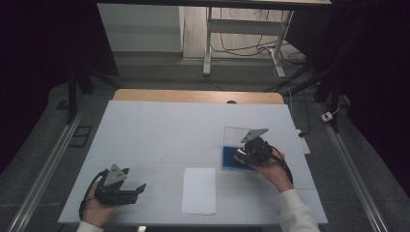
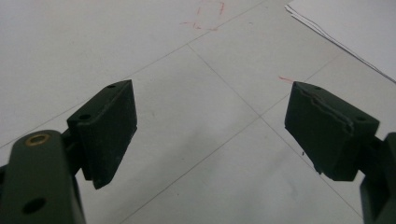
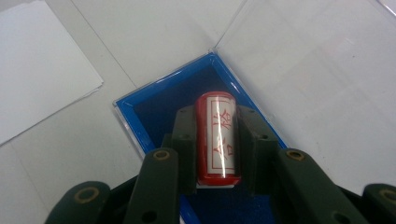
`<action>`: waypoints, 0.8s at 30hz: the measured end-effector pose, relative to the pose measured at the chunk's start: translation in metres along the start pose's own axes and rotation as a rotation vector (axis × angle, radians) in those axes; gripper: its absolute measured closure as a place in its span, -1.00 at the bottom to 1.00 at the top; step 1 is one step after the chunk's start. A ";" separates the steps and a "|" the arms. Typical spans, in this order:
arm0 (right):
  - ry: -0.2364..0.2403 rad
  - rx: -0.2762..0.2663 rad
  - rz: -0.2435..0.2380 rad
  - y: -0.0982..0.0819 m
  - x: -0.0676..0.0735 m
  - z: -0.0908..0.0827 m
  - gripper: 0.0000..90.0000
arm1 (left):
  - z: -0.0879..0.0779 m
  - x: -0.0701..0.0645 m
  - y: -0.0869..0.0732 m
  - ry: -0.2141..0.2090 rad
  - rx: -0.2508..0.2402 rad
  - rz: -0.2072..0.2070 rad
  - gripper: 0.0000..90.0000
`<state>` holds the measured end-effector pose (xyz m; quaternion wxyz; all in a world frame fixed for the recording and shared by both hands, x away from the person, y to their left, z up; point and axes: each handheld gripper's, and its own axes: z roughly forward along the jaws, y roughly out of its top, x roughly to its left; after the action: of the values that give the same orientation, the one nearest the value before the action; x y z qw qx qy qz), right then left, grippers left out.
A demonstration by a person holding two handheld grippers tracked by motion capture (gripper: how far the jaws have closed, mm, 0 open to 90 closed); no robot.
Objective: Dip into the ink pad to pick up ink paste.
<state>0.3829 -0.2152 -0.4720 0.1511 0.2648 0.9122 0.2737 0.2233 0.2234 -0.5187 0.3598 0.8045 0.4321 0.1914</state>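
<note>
Two grippers in use, one item in hand.

Item 1: red stamp [image 3: 217, 138], cylindrical, white label with red characters. I hold it pinched between the jaws of the right gripper [image 1: 247, 151], over the blue ink pad tray [image 3: 154, 100], which lies toward the right edge of the tabletop [image 1: 159, 130]. Its clear lid [image 3: 322, 70] lies folded open flat beyond the tray.

Item 2: left gripper [image 2: 210, 130], jaws spread wide, nothing between them, resting near the front left corner of the tabletop.

Item 3: white sheet of paper [image 1: 199, 190], at the front edge, near the middle, apart from the tray.

Handling note, as I judge it: the step in hand is inking the stamp. I would keep the pinch firm and the stamp square to the pad, press straight down without rocking so the face wets evenly, then lift clear of the blue rim before carrying it toward the sheet. The free gripper could steady the paper.

Not determinable: the stamp's face and whether it touches the pad, since the jaws cover the lower end; the near part of the tray, cut off by the gripper; the characters, too small to read with confidence; faint red marks on the tabletop [image 2: 208, 16], meaning unclear.
</note>
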 end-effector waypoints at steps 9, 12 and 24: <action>0.037 -0.020 0.018 -0.001 -0.001 -0.003 0.55 | 0.000 0.000 0.000 0.000 0.000 0.002 -0.62; 0.034 -0.045 0.025 0.000 -0.001 -0.009 0.55 | -0.001 0.000 0.000 0.000 -0.003 0.000 -0.62; 0.028 -0.164 0.036 0.006 -0.003 -0.043 0.55 | -0.001 0.001 0.000 0.001 -0.004 0.001 -0.62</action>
<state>0.3701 -0.2305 -0.4331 0.1546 0.2640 0.8839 0.3537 0.2234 0.2242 -0.5177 0.3610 0.8039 0.4317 0.1925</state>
